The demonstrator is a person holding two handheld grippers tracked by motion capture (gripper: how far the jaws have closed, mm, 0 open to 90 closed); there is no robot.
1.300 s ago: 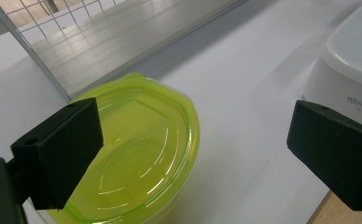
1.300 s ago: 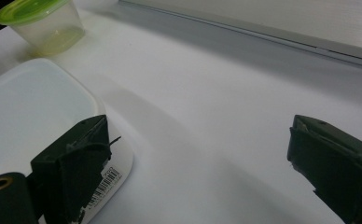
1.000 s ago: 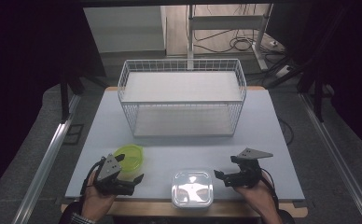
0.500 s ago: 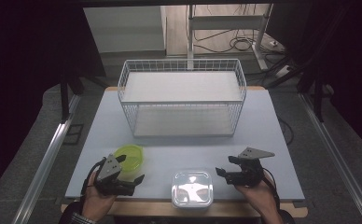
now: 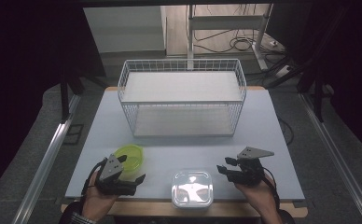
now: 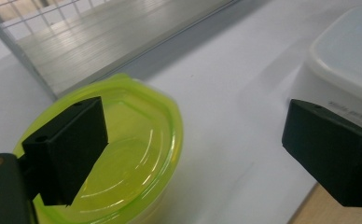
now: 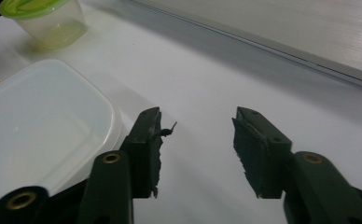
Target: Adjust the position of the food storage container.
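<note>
A round tub with a yellow-green lid (image 5: 130, 157) stands at the table's front left. A square white lidded container (image 5: 191, 186) sits at the front edge, in the middle. My left gripper (image 5: 135, 176) is held low just in front of the green tub. In the left gripper view it (image 6: 198, 149) is wide open, one jaw over the green lid (image 6: 132, 154), the other near the white container (image 6: 351, 60). My right gripper (image 5: 223, 166) is to the right of the white container, pointing left. It (image 7: 198, 126) is open over bare table, beside the white container (image 7: 34, 126).
A white wire basket (image 5: 181, 98) with a pale floor stands across the back middle of the white table (image 5: 272, 140). Its wire wall (image 6: 30, 18) rises just beyond the green tub. Dark floor and metal rails lie on both sides of the table.
</note>
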